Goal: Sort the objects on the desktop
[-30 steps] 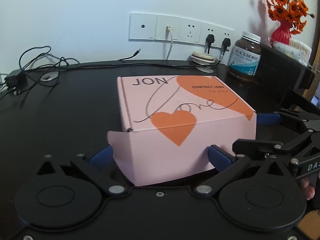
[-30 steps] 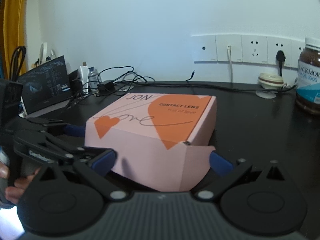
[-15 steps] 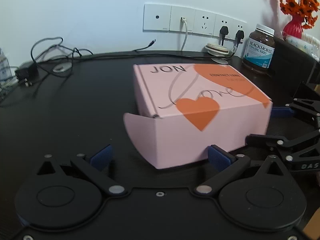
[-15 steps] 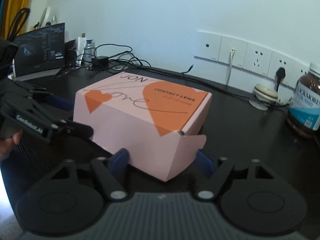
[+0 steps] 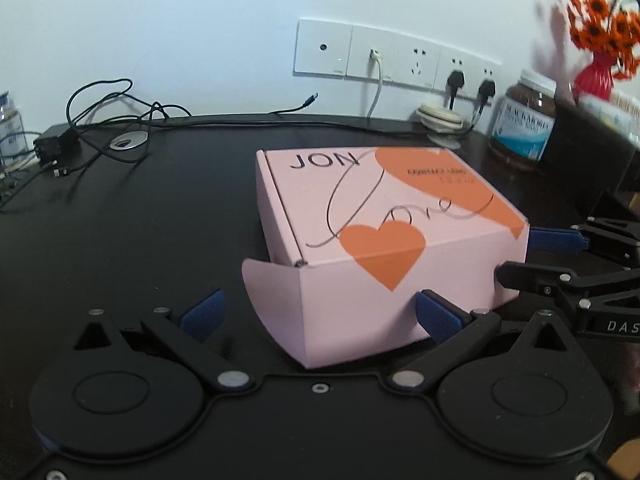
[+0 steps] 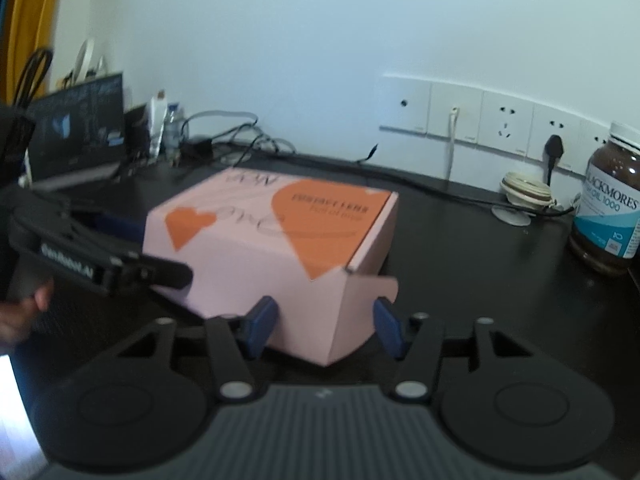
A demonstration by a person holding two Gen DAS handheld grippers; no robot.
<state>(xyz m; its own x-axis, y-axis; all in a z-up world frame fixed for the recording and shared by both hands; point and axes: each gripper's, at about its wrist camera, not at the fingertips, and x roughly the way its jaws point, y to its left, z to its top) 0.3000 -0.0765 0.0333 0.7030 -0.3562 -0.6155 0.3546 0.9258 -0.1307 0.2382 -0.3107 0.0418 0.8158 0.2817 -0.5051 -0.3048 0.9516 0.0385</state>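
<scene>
A pink box [image 5: 360, 240] printed with orange hearts lies on the black desk [image 5: 140, 240]. My left gripper [image 5: 318, 314] is open and wide, with the box's near corner between its fingers. Its left pad [image 5: 200, 312] stands clear of the box flap, while the right pad [image 5: 436, 316] is against the front face. In the right wrist view my right gripper [image 6: 324, 322] is shut on the other near corner of the pink box [image 6: 280, 248], one blue pad on each side. The right gripper [image 5: 516, 256] also shows at the box's right end.
A brown supplement jar [image 6: 608, 200] stands at the right by the wall sockets [image 5: 392, 56]. A red vase of orange flowers [image 5: 596, 72] is behind it. Tangled cables [image 5: 100, 128] lie far left, near a lit screen [image 6: 76, 120]. A hand [image 6: 24, 308] holds the left gripper [image 6: 164, 252].
The right gripper's jaws have narrowed onto the box's corner. In the left wrist view the box has shifted right, away from the left pad that was beside it.
</scene>
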